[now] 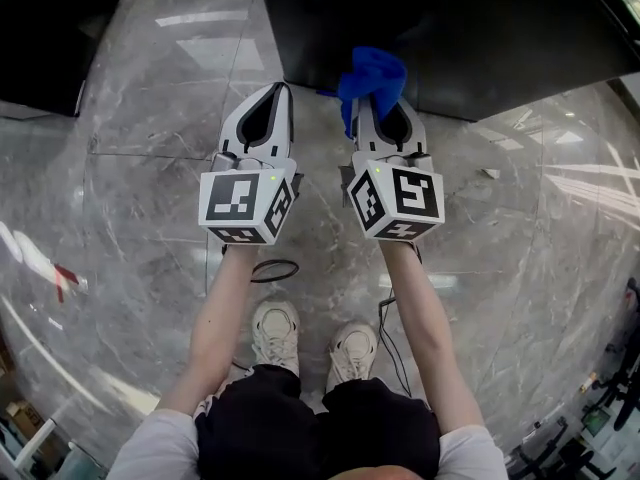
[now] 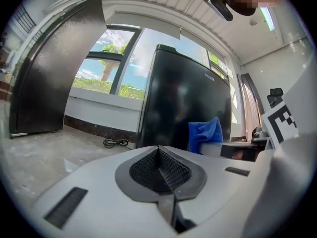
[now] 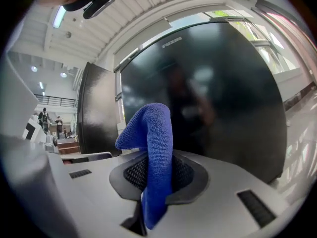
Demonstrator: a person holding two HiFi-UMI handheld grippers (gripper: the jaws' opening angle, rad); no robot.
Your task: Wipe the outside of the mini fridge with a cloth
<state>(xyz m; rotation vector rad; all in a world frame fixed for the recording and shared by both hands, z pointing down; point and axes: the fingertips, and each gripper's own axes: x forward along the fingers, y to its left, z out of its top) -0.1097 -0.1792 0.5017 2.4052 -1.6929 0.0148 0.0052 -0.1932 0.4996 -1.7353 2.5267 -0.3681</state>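
A black mini fridge [image 1: 450, 28] stands on the floor ahead of me; it fills the right gripper view [image 3: 208, 93] and shows in the left gripper view [image 2: 185, 100]. My right gripper [image 1: 378, 96] is shut on a blue cloth [image 1: 372, 76], which sticks up from between its jaws [image 3: 151, 148] close to the fridge's front. The cloth [image 2: 204, 134] also shows at the right of the left gripper view. My left gripper [image 1: 280, 90] is shut and empty, beside the right one and short of the fridge.
A second black cabinet [image 1: 45, 33] stands at the left [image 2: 54, 68]. A black cable [image 2: 116, 143] lies on the marble floor by the wall; another cable loop [image 1: 275, 270] lies near my shoes [image 1: 275, 333]. Windows run behind the fridge.
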